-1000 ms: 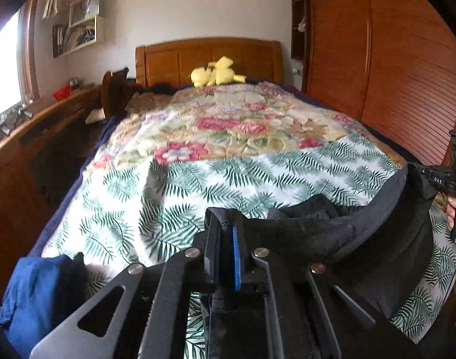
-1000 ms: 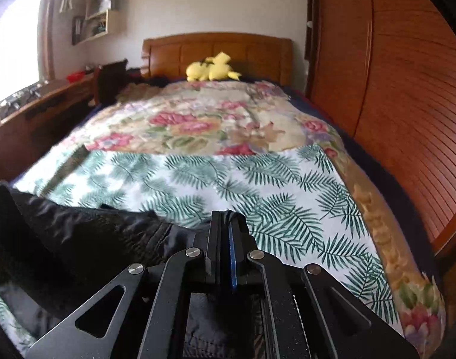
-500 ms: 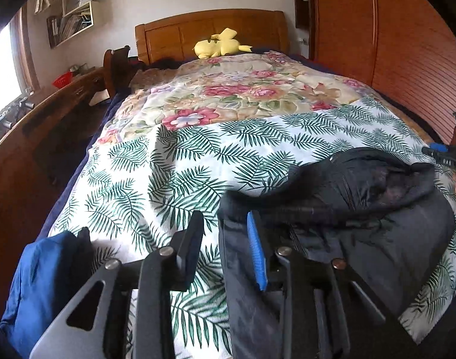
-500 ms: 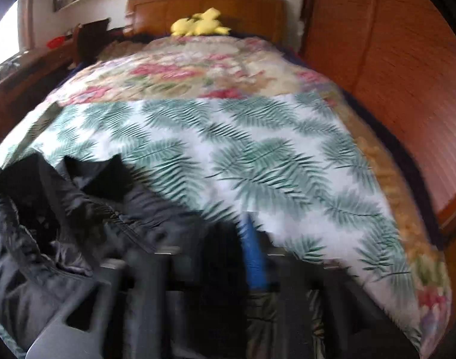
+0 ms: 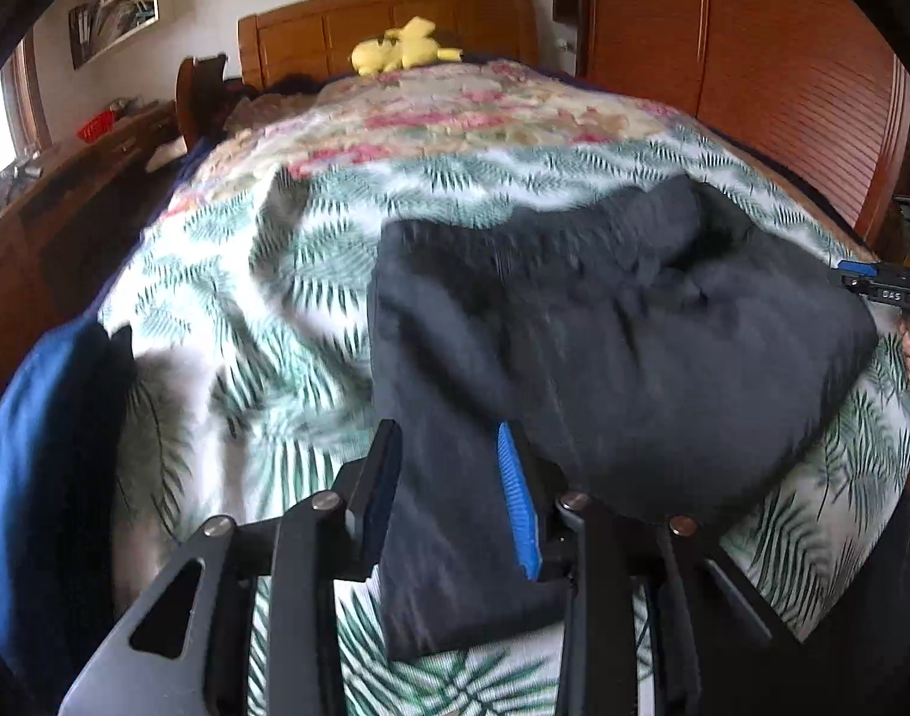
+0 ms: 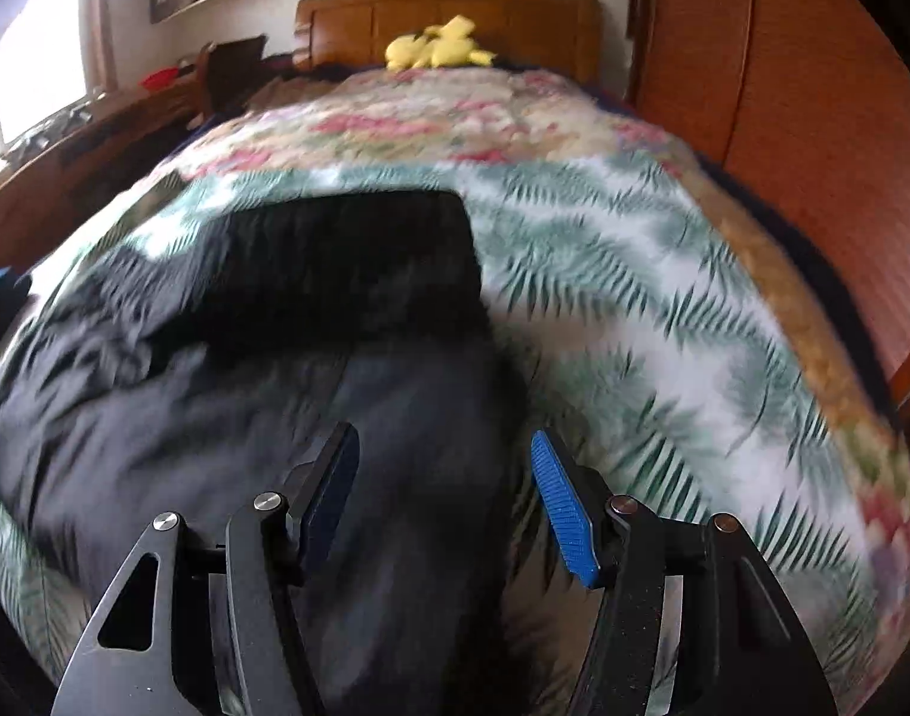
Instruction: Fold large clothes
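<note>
Left gripper (image 5: 449,495): jaws opening; dark cloth lies between them, pads not pressing.
Right gripper (image 6: 446,498): jaws opening, spread wide over cloth, nothing pinched.
Black garment (image 5: 604,322): lying rumpled on palm-print bedspread (image 5: 246,298), near the bed's foot end.
Blue bundle (image 5: 31,447): at the bed's left edge, apart from the garment.
Risk, fold: released layers look puffy; they may spring open or slide askew.
Risk, snag: a pad could catch loose cloth as it withdraws.

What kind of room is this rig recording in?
Most likely a home bedroom: a bed with a wooden headboard, a leaf-print bedspread, and a yellow plush toy at its head. A wooden wardrobe stands alongside.
</note>
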`<state>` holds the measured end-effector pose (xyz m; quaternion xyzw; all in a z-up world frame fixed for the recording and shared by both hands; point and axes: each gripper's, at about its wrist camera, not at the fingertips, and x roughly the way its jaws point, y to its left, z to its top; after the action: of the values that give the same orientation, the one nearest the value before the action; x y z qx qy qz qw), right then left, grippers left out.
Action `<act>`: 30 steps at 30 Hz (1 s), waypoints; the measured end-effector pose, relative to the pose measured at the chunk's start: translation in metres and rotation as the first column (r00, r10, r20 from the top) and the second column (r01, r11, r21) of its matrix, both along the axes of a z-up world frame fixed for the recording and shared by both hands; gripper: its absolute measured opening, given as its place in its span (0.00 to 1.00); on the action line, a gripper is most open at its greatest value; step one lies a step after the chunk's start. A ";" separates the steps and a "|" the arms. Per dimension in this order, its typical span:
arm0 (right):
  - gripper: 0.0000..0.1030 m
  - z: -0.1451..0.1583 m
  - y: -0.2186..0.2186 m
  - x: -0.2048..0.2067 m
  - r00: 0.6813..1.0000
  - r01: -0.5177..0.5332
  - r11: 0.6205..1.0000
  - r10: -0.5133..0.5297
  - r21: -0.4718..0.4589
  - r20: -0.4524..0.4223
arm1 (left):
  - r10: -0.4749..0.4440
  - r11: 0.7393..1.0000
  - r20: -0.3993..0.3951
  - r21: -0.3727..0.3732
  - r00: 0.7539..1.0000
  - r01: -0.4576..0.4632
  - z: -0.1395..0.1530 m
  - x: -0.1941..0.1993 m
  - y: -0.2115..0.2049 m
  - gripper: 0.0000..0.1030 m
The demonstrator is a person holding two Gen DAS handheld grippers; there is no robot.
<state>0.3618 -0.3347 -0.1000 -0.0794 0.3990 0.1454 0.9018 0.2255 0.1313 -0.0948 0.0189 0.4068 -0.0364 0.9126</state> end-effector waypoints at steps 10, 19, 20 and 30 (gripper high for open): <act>0.67 -0.026 -0.020 -0.042 0.997 -0.005 0.998 0.009 0.059 -0.073 | 0.064 0.997 -0.050 -0.047 0.997 -0.067 -0.040 -0.021 0.017 0.32; 0.70 -0.042 -0.018 -0.047 0.995 -0.005 0.998 0.012 0.070 -0.099 | 0.098 0.993 -0.064 -0.059 0.993 -0.102 -0.058 -0.032 0.023 0.37; 0.71 -0.044 -0.017 -0.047 0.995 -0.007 0.998 0.014 0.066 -0.097 | 0.099 0.993 -0.063 -0.060 0.993 -0.103 -0.060 -0.032 0.024 0.37; 0.82 -0.058 -0.020 -0.036 0.992 0.020 0.995 -0.008 0.094 -0.124 | 0.106 0.991 -0.045 -0.077 0.993 -0.109 -0.068 -0.036 0.027 0.42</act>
<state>0.3254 -0.3550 -0.1579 -0.0244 0.4471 0.1627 0.8792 0.1899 0.1583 -0.1629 -0.0401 0.4239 -0.0038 0.9048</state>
